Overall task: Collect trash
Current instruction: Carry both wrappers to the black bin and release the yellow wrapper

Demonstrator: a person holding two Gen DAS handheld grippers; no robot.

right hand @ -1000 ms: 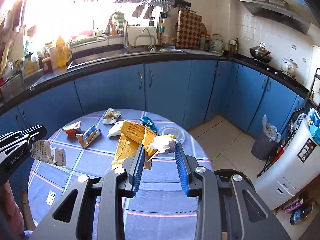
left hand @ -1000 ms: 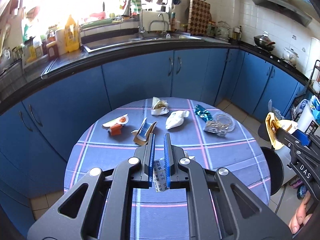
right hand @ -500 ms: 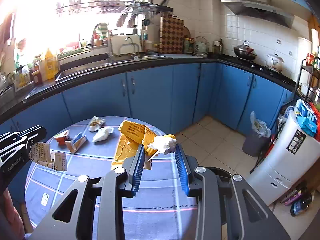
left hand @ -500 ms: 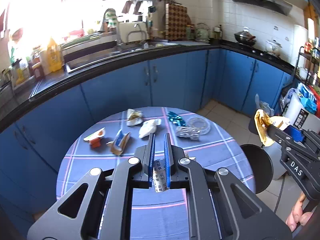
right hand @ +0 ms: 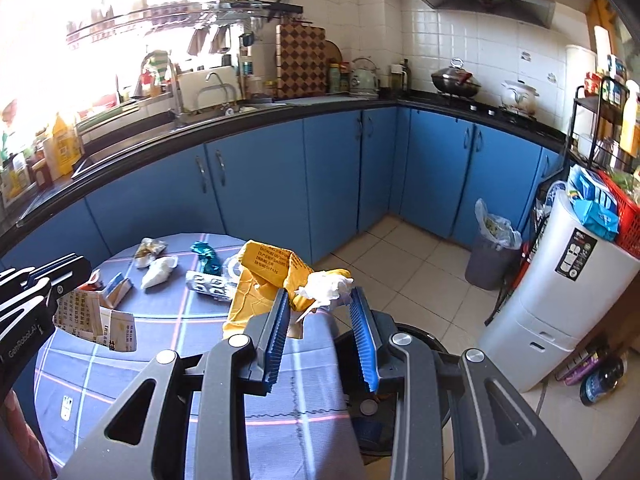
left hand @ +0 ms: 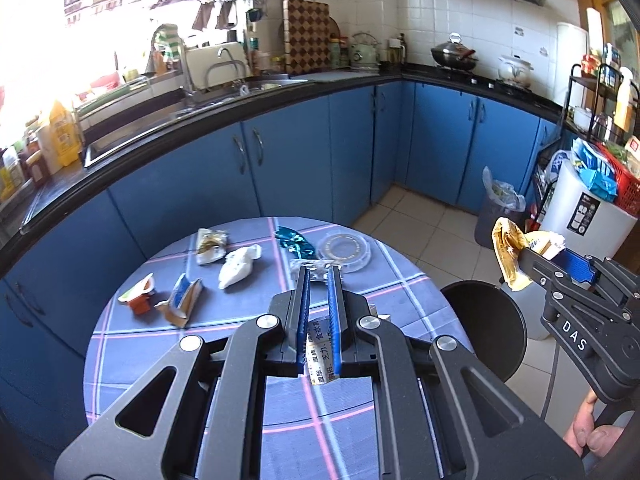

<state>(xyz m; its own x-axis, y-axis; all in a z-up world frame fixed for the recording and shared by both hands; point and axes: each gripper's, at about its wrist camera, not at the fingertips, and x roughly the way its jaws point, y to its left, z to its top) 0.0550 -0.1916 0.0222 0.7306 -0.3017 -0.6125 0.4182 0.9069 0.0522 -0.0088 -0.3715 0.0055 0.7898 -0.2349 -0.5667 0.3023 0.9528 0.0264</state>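
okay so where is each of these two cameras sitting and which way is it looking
Left wrist: on the left gripper, looking along its fingers over the round table toward the blue cabinets; a printed paper is pinched; right gripper and fingers at right.
Right wrist: on the right gripper, holding a yellow envelope and tissue; left gripper at left.
Shared: table litter, lined bin.

Printed white paper leaflet (left hand: 320,354) hangs folded and pinched, with a crumpled yellow kraft envelope (right hand: 262,280) and white tissue wad (right hand: 326,286) held up too. Foil blister pack (right hand: 208,284), teal wrapper (right hand: 206,256) lie on the checked blue tablecloth (right hand: 168,320).
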